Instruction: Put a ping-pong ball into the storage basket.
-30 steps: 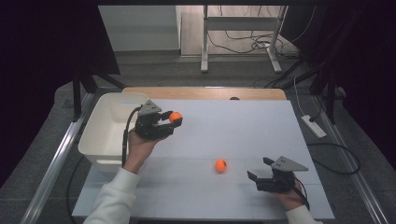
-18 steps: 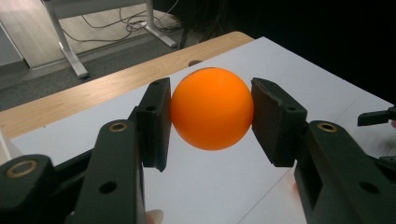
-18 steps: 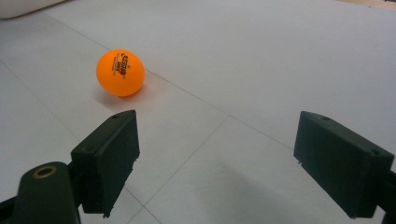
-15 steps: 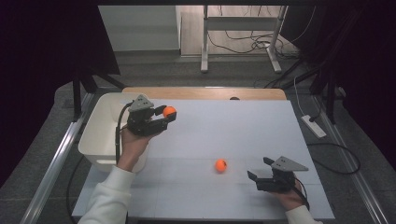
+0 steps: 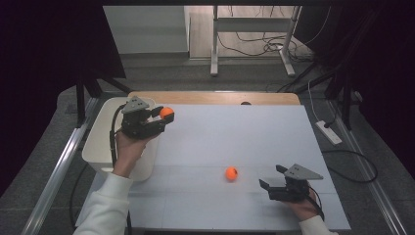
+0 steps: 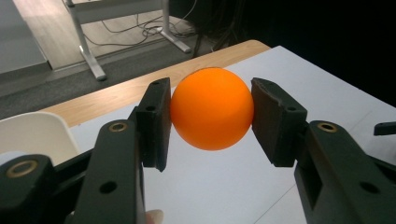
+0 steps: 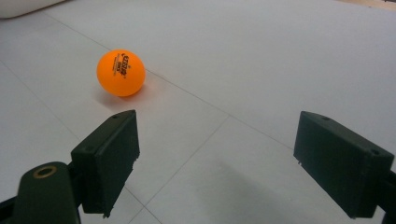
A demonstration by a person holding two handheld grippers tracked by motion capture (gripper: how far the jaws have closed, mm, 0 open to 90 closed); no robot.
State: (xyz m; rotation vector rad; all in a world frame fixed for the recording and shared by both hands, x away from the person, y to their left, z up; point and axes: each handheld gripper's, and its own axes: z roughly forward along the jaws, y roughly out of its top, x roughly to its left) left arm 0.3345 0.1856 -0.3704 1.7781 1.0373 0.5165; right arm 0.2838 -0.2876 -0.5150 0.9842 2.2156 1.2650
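My left gripper (image 5: pixel 164 115) is shut on an orange ball (image 5: pixel 167 112), held above the table's left side right beside a white bin (image 5: pixel 100 138). In the left gripper view the held ball (image 6: pixel 212 108) is pressed between both black pads (image 6: pixel 155 122). A second orange ball (image 5: pixel 231 173) lies on the white table (image 5: pixel 244 132) toward the front. My right gripper (image 5: pixel 273 178) rests near the front right with its jaws wide apart and nothing between them. From the right gripper view, that loose ball (image 7: pixel 121 73) sits ahead and to the left of the open gripper (image 7: pixel 219 158).
The white bin stands off the table's left edge. A wooden strip (image 5: pixel 215 97) runs along the table's far edge. Beyond it are a metal stand (image 5: pixel 215 44) and cables on the floor. A power strip (image 5: pixel 329 132) lies on the floor to the right.
My left gripper has carried its orange ball leftward and slightly up, ending closer to the white bin. The right gripper and the loose ball have stayed put.
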